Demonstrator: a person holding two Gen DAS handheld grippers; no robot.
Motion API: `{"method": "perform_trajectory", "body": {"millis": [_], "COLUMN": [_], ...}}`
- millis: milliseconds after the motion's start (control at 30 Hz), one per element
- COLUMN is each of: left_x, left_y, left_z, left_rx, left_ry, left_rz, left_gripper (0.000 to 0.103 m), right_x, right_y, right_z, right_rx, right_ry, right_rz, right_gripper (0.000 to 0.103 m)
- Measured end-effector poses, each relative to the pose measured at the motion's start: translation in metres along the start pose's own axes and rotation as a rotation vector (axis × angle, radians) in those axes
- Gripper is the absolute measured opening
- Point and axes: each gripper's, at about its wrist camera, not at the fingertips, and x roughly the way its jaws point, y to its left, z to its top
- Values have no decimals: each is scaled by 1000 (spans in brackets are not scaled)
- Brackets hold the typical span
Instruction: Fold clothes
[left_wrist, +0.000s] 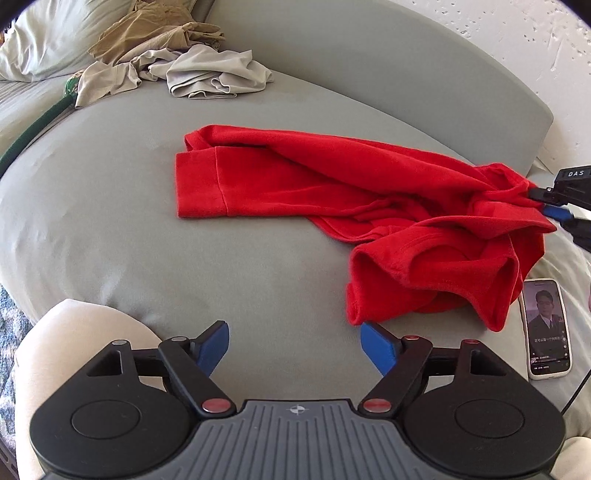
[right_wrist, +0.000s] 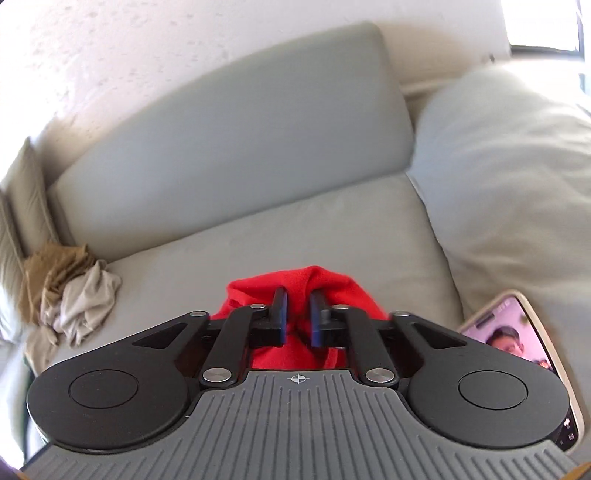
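Observation:
A red T-shirt (left_wrist: 332, 192) lies crumpled across the grey sofa seat (left_wrist: 147, 229), one sleeve flat at the left and the rest bunched at the right. My left gripper (left_wrist: 295, 345) hovers open near the seat's front, its right fingertip close to the shirt's near edge, nothing between the fingers. My right gripper (left_wrist: 543, 203) pinches the shirt's far right corner and lifts it slightly. In the right wrist view the right gripper (right_wrist: 297, 321) is shut on the red T-shirt (right_wrist: 317, 284), which bunches up between and around the blue pads.
A pile of beige and tan clothes (left_wrist: 177, 62) lies at the back left of the seat, with a pillow (left_wrist: 55, 37) behind it. A phone (left_wrist: 546, 328) with a lit screen rests at the seat's right, by a large cushion (right_wrist: 517, 184). A person's knee (left_wrist: 66, 339) shows at bottom left.

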Motion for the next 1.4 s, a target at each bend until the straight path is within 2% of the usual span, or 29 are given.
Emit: {"method": "perform_trajectory", "body": {"millis": [33, 67, 133, 233, 267, 367, 467, 533, 633, 700, 800, 833, 867, 900, 967, 1100, 1167, 1233, 1300, 1333, 1367, 1400], "left_x": [2, 4, 6, 9, 10, 13, 21, 32, 46, 54, 64, 67, 67, 66, 49, -22, -53, -59, -51, -47, -42, -42], "left_y": [0, 0, 0, -1, -2, -8, -23, -34, -46, -53, -60, -62, -64, -65, -67, -61, -54, -47, -39, -34, -30, -25], "left_z": [0, -1, -1, -2, -2, -4, -6, -7, -6, -5, 3, 6, 9, 12, 20, 35, 32, 23, 8, 0, -8, -16], "left_rx": [-4, -8, -15, -23, -18, 26, 190, 324, 473, 555, 596, 604, 611, 618, 648, 766, 869, 955, 961, 957, 952, 928], "left_ry": [7, 14, 25, 39, 39, 19, -45, -68, -73, -81, -90, -90, -106, -126, -225, -571, -698, -661, -499, -411, -324, -269], "left_rz": [-7, -16, -30, -46, -44, -47, -43, -28, -53, -77, -117, -129, -128, -124, -100, 32, 73, 142, 149, 149, 148, 124], "left_gripper": [76, 76, 75, 72, 68, 65, 67, 67, 65, 59, 31, 17, 12, 11, 10, 10, 10, 10, 13, 20, 22, 24], "right_x": [-1, -6, -16, -37, -44, -62, -78, -84, -88, -89, -90, -91, -91, -92, -96, -107, -110, -110, -106, -104, -102, -102], "right_y": [-4, -10, -22, -22, -22, -17, -13, -17, -25, -28, -33, -34, -36, -36, -37, -39, -41, -42, -43, -43, -42, -40], "right_z": [8, 1, -13, -53, -66, -107, -138, -147, -149, -147, -145, -144, -144, -144, -144, -141, -141, -142, -147, -149, -151, -153], "right_rx": [29, 27, 20, -83, -118, -236, -317, -306, -262, -249, -223, -213, -204, -197, -190, -177, -157, -139, -113, -104, -101, -105], "right_ry": [-2, 25, 79, 135, 153, 189, 187, 194, 212, 211, 213, 213, 213, 213, 209, 187, 187, 200, 229, 245, 260, 268], "right_rz": [-11, 5, 36, 61, 70, 82, 82, 89, 102, 89, 78, 78, 78, 76, 72, 72, 81, 97, 115, 121, 125, 128], "right_gripper": [66, 78, 77, 78, 78, 78, 78, 78, 78, 78, 78, 78, 78, 78, 78, 78, 78, 78, 78, 78, 78, 78]}}
